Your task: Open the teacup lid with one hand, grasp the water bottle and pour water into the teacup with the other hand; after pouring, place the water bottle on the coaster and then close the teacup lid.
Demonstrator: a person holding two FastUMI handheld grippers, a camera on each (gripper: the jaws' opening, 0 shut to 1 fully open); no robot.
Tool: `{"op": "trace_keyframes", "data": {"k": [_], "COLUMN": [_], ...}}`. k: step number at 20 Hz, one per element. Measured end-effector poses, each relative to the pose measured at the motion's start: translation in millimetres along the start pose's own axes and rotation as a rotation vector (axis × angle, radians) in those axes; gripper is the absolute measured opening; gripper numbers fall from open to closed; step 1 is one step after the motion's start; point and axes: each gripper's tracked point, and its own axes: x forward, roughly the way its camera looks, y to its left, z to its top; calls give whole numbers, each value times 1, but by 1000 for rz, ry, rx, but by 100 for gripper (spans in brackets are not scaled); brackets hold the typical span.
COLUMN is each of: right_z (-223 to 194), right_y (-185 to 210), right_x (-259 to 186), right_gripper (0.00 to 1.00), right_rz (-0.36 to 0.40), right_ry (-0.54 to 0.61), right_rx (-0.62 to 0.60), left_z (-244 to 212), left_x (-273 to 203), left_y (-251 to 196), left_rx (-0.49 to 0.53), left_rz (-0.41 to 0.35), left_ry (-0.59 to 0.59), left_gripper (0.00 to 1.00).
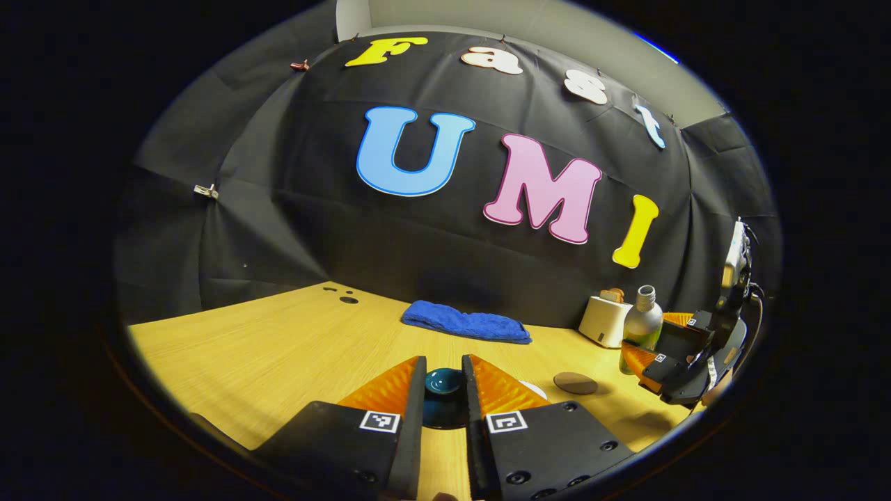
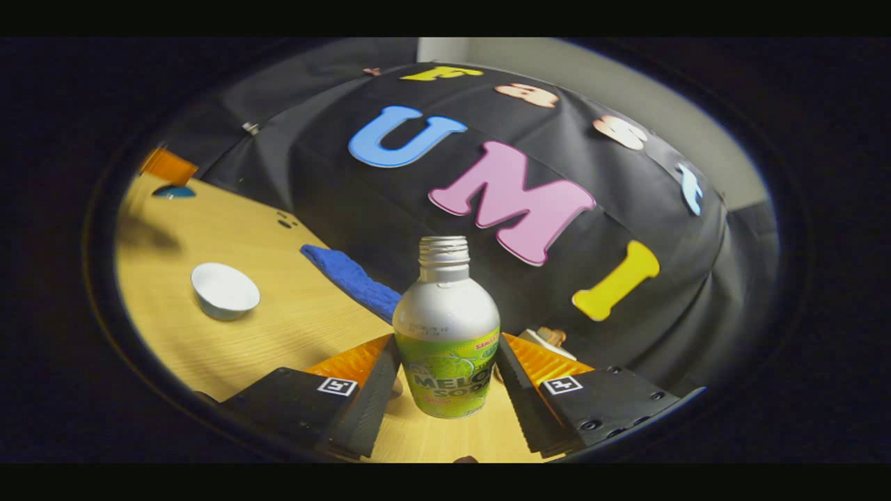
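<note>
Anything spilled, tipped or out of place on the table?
Nothing stands out. The bottle stands upright and uncapped between the right gripper's fingers, the white teacup sits open and upright, the coaster lies flat, and no water shows on the table.

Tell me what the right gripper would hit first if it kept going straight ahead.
The bottle. It stands between the right gripper's open fingers, right in its line; whether they touch it yet is unclear.
</note>
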Motion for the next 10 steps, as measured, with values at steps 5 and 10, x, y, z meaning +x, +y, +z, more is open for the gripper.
{"op": "trace_keyframes", "data": {"k": [5,10], "right_z": [12,8], "right_y": [27,45], "right_x": [7,11], "right_gripper": [81,81], "right_rz": [39,58], "right_ry": [-54,-71], "right_rx": [-258,-462], "left_z": [5,-1], "left_x": [-1,2], "left_y": [9,20], "left_rx": [-20,-56], "left_rz": [6,2], "left_ry": [-6,22], "left_gripper": [31,31]}}
